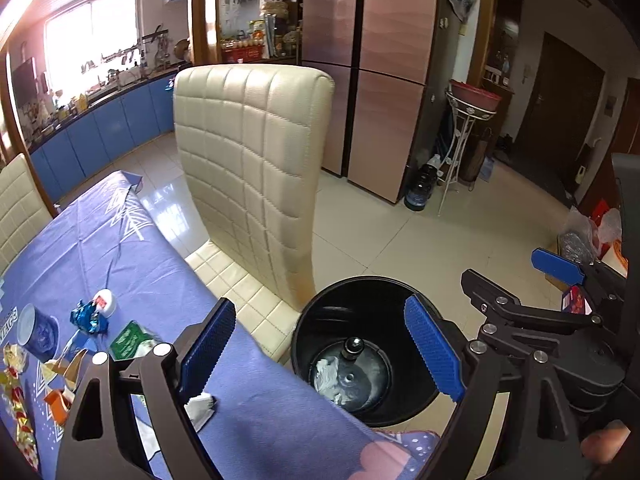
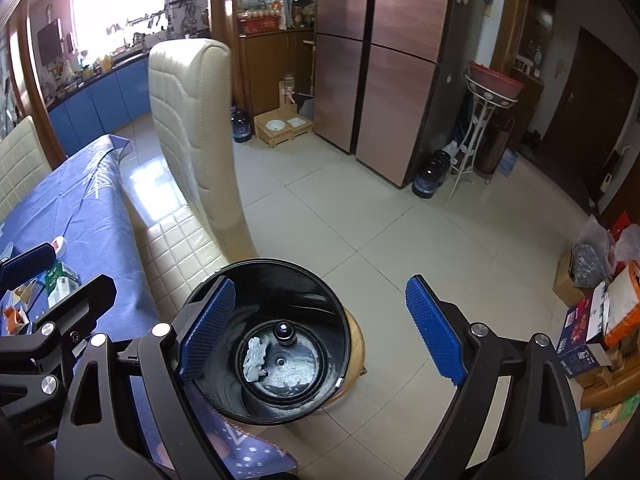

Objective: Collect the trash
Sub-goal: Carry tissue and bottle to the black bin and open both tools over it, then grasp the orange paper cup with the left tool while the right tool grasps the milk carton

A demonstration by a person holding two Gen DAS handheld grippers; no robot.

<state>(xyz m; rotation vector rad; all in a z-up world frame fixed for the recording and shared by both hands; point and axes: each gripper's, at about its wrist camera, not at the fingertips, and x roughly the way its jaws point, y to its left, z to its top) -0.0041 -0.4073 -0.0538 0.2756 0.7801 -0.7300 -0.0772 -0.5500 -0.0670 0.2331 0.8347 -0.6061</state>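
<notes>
The table (image 1: 132, 240) with its blue patterned cloth takes the left part of the room, and a cream quilted chair (image 1: 256, 168) stands at its long edge. Just beside the near corner of the table, on a low wooden stool on the floor, stands a black round bin (image 2: 336, 316). Inside it, on the bottom, lies one crumpled white tissue (image 2: 256, 354) next to a small dark knob; otherwise the bin looks nearly empty.

The left gripper (image 1: 320, 348) hangs over the table edge and the bin, jaws wide apart, nothing between them. The right gripper (image 2: 320, 328) is above the bin too, jaws also wide, holding nothing.

The trash that is left is on the table, to the left of the left gripper: a blue tin cup (image 1: 38, 334), a green packet (image 1: 130, 340), a small white round lid (image 1: 106, 302), a crumpled blue foil wrapper (image 1: 88, 320), an orange scrap (image 1: 58, 400), gold and red candy wrappers (image 1: 16, 392), and a white paper piece (image 1: 202, 406) partly hidden behind the left finger.

I judge these pieces as very light and soft, except the tin, which is stiff. Foil and paper crush easily, so one can pinch them at any raised fold. The foil may be slippery. The flat packet is best taken by a lifted edge, the tin by its rim.
</notes>
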